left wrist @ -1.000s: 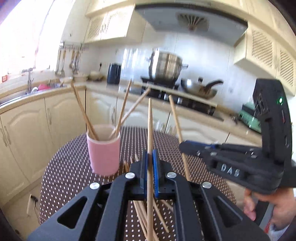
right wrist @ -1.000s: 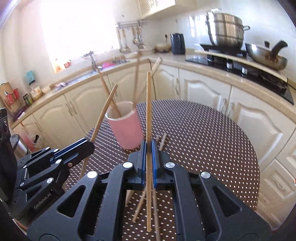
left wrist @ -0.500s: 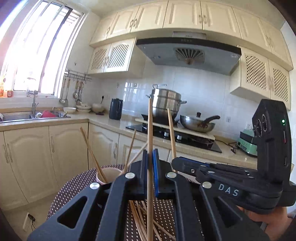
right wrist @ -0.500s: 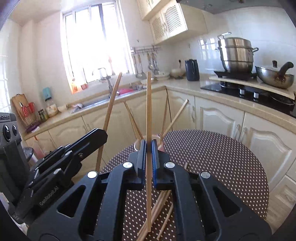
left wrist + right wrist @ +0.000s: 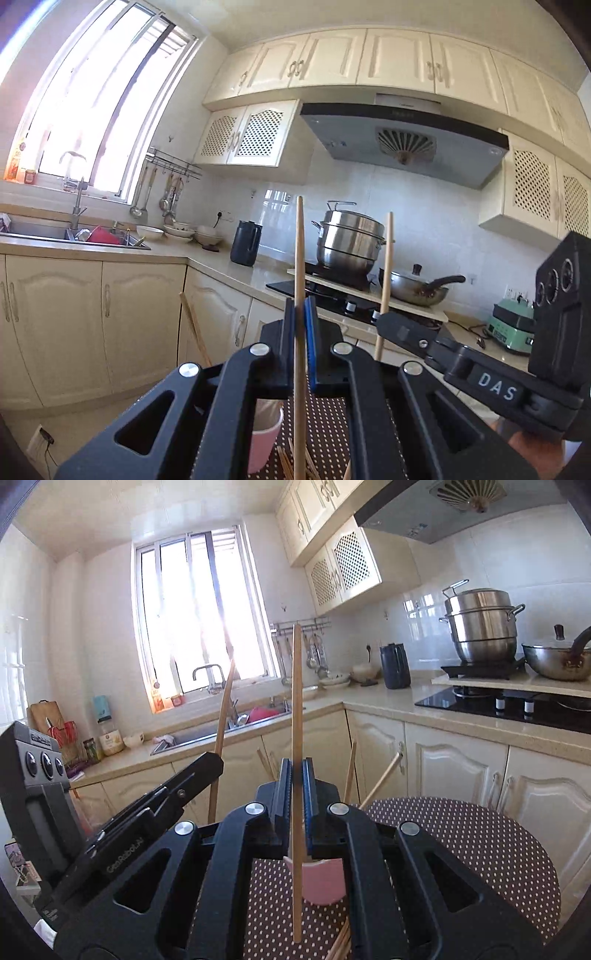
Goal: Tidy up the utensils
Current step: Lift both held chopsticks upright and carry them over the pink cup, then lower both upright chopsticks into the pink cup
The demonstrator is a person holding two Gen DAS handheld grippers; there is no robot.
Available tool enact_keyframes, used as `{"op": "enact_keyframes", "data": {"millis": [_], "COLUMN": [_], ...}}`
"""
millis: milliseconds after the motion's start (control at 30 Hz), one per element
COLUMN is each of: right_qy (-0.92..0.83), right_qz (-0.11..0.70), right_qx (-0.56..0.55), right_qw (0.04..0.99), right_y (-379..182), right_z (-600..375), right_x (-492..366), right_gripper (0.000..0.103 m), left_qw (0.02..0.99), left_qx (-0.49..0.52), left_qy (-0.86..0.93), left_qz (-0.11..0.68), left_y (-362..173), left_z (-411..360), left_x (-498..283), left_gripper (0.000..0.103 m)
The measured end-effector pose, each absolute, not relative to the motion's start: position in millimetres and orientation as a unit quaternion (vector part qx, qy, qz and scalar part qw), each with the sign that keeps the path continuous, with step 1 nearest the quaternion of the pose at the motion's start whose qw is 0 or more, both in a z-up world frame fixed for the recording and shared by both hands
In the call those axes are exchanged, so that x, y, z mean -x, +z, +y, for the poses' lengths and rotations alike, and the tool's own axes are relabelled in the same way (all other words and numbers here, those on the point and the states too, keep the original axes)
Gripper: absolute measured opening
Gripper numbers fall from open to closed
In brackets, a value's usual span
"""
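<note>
Overhead, cream cabinets and a grey range hood (image 5: 402, 142) fill the left wrist view, both grippers being tilted level toward the kitchen walls. Below, the round polka-dot table (image 5: 480, 845) shows at 4 o'clock in the right wrist view. The left gripper (image 5: 300, 317) is clamped narrow on 1 upright chopstick (image 5: 300, 258). The right gripper (image 5: 297, 779) pinches another chopstick (image 5: 296, 701), also vertical. The pink cup (image 5: 325, 882) stands on the table just beyond the right gripper, several chopsticks leaning in it. Loose chopsticks (image 5: 341, 943) lie on the cloth at 6 o'clock.
</note>
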State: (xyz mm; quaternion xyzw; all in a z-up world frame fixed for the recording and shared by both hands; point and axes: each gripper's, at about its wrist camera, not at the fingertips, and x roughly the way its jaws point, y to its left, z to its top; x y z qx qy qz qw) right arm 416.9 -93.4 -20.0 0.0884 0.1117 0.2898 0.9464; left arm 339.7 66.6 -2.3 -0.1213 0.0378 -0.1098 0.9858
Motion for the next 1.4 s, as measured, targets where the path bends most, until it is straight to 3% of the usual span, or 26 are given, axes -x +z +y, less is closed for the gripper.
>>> {"op": "enact_keyframes", "data": {"millis": [667,1133,1400], "right_qy": [0.291,0.294,0.287], "right_qz": [0.089,0.102,0.104], "right_qx": [-0.083,-0.074,-0.079], "right_qw": [0.949,0.947,0.949], "right_y": [-44,-61,-68], "right_z": [-53,-52,-61], "right_x": [-493,-500,-498], "right_gripper": [0.006,0.006,0.006], "left_qw": [0.985,0.989,0.987], "left_qx": [0.158,0.146,0.152], "left_qy": [-0.061,-0.037,-0.044], "left_qz": [0.000,-0.002,-0.026], "left_y": [-28,-54,-44], "left_z": [84,80,84], "left_x": [-440,-450,-447], "left_gripper": [0.006,0.006,0.006]}}
